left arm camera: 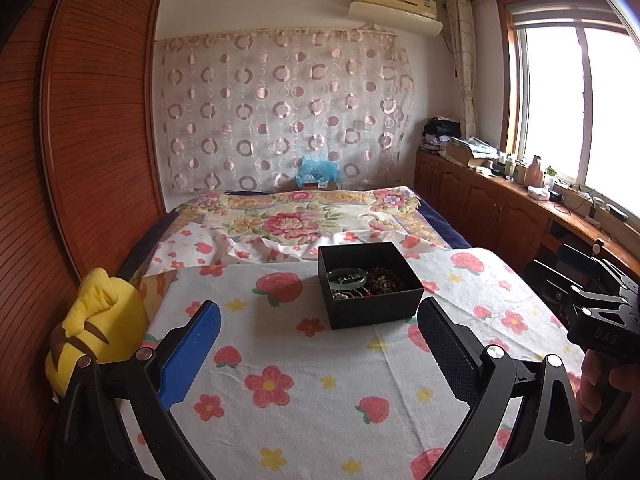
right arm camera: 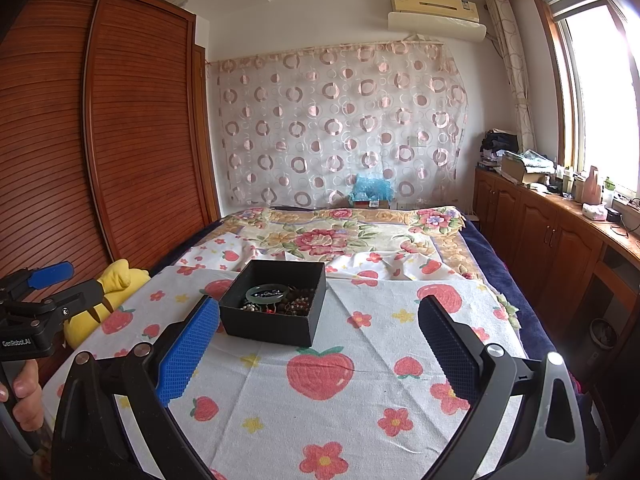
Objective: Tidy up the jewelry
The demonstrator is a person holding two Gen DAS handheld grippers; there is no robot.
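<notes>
On the strawberry cloth (left arm camera: 320,380) all my jewelry (left arm camera: 366,280) lies heaped inside the black box (left arm camera: 376,304), unsorted or already gathered; both my grippers, left (left arm camera: 320,344) and right (right arm camera: 320,340), gape empty

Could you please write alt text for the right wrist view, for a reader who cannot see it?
An open black box of tangled jewelry sits on a strawberry-print cloth over a bed, just ahead of the open, empty right gripper. The left gripper shows at the left edge, beside a yellow plush toy.
</notes>
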